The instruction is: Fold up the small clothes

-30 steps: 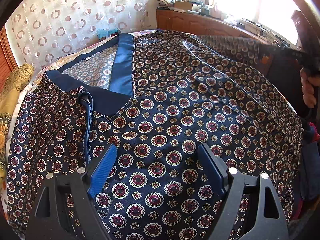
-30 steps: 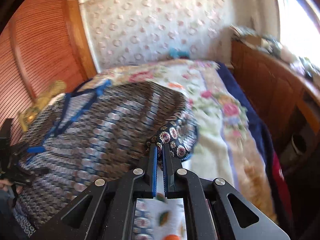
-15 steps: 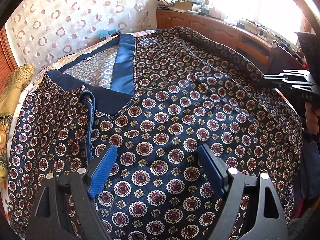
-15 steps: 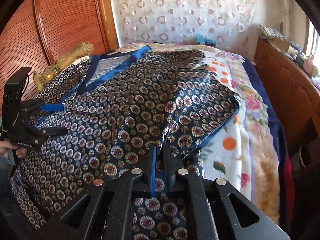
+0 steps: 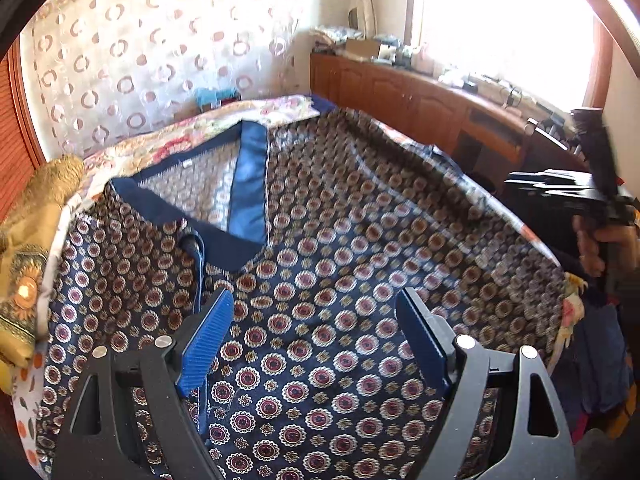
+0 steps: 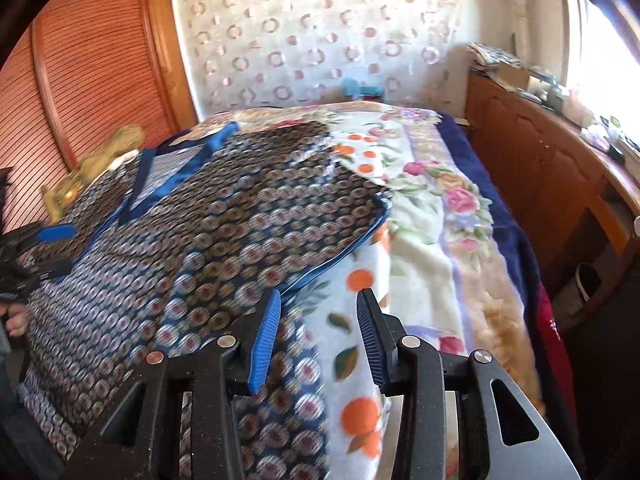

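Shirt (image 5: 360,248) is lying spread flat on the bed (image 6: 436,248), collar (image 5: 224,240) toward the curtain (image 5: 152,64), blue placket (image 5: 250,184) running up the middle of the neck opening. Navy cloth with round medallions is covering most of the bed in my left view. In my right view its blue-piped edge (image 6: 340,256) is running diagonally across the floral blanket (image 6: 420,220), which is showing bare to the right of it.

My left gripper (image 5: 316,344) is hovering above the shirt front, jaws standing wide, nothing between them but the cloth below (contact with the cloth: cannot tell, no fold pinched).

My right gripper (image 6: 316,336) is sitting at the shirt's near right edge. Its jaws have just been opening and are now standing part-way apart. The piped edge is passing just under the left pad (image 6: 266,336); between the pads I am seeing blanket and a strip of shirt, neither one pressed by them. So the hem is lying loose on the bed.

From the left view, my right hand (image 5: 596,252) is gripping its tool at the far right, beside the bed edge. A yellow cushion (image 5: 36,216) is lying at the shirt's left. Wooden cabinets (image 6: 540,168) are running along the right, under the window.
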A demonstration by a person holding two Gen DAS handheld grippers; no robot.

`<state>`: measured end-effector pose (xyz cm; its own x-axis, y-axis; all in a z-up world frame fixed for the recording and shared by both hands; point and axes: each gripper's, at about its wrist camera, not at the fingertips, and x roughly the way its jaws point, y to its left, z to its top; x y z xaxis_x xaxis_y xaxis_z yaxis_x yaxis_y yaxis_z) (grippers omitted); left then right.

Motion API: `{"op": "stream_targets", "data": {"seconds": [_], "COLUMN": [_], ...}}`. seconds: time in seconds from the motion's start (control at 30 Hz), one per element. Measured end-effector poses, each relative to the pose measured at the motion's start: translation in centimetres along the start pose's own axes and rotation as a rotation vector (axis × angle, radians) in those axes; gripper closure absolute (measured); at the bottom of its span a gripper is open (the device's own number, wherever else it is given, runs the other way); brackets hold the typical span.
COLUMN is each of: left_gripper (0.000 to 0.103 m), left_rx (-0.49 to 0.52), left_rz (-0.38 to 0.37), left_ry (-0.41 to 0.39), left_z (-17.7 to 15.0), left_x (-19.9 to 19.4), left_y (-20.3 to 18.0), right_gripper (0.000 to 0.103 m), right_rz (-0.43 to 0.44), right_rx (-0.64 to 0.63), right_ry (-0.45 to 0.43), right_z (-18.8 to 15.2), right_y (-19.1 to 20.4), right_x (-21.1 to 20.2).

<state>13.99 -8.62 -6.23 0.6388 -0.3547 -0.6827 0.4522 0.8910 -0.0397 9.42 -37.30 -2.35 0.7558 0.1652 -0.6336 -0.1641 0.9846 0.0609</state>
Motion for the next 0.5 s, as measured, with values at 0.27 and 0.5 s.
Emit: {"op": "stream_targets", "data": {"seconds": [0.27,0.5], "left_gripper": [0.019,0.019], "left_rx": [0.006,-0.013], "left_rz": [-0.007,-0.015], "left_ry": [-0.028,-0.021], "left_z": [0.8,0.1], "left_x": [-0.8,-0.7], "left_y": [-0.4,0.0], "right_gripper": [0.062,0.062], "right_rz": [-0.030,-0.037], "right_rx": [0.066,0.138], "right_ry": [0.051,0.097], "right_z": [2.2,5.3], "right_y": [-0.2,-1.3], "right_x": [5.8,10.2]}}
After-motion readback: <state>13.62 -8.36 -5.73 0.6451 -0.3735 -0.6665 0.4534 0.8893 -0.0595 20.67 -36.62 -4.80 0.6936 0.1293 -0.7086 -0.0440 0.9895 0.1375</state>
